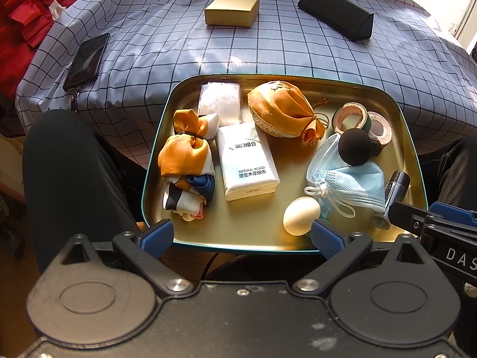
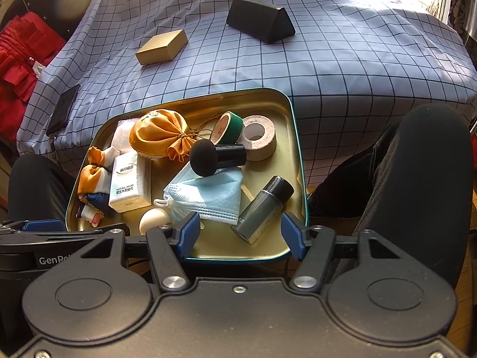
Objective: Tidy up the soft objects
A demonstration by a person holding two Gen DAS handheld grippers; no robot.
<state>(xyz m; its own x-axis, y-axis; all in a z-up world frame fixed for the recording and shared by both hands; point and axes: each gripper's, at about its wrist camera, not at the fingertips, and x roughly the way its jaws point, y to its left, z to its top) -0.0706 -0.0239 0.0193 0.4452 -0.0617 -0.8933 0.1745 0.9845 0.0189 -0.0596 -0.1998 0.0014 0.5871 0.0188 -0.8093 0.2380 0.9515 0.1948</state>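
A gold tin tray (image 1: 298, 238) (image 2: 292, 137) with a teal rim rests on the person's lap. It holds an orange drawstring pouch (image 1: 280, 109) (image 2: 158, 135), a knotted orange scarf (image 1: 186, 161) (image 2: 92, 176), a tissue pack (image 1: 247, 164) (image 2: 128, 185), a blue face mask (image 1: 348, 179) (image 2: 208, 194), a black sponge applicator (image 1: 354, 146) (image 2: 205, 156) and a cream egg-shaped sponge (image 1: 301, 214) (image 2: 153, 219). My left gripper (image 1: 241, 237) is open and empty at the tray's near rim. My right gripper (image 2: 238, 234) is open and empty, just before a grey bottle (image 2: 262, 208).
Tape rolls (image 1: 362, 119) (image 2: 247, 132) lie in the tray's far right corner. A gold box (image 1: 231, 10) (image 2: 162, 47), a black triangular case (image 1: 337, 12) (image 2: 259, 21) and a phone (image 1: 86, 61) lie on the checked cloth. The person's knees flank the tray.
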